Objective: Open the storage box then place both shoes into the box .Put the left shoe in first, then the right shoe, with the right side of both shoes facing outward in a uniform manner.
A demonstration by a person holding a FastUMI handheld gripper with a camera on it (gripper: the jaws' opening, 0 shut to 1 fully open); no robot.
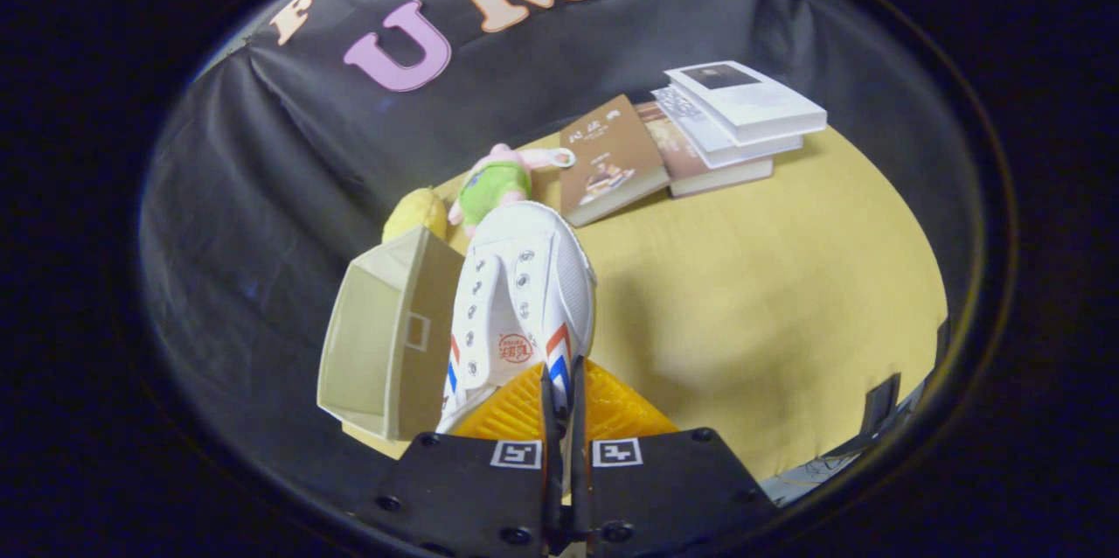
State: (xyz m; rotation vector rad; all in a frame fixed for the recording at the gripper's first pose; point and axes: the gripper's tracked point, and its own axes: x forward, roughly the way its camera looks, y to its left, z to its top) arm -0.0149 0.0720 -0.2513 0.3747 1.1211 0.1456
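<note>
A white canvas shoe [523, 296] with red and blue side stripes hangs toe-forward in my gripper [560, 401], lifted off the yellow table [769, 296]. Both fingers are pressed together on the shoe's side wall near its opening. Just left of the shoe stands the beige fabric storage box [389, 339], its flap raised and its open inside facing left, close to the table's edge. The shoe's left side lies right by the box's flap; whether they touch I cannot tell.
Beyond the shoe lie a green and pink plush toy [498, 182] and a yellow plush [417, 212]. A brown book [612, 160] and a stack of books [734, 125] sit at the back right. The table's edge runs close below the box.
</note>
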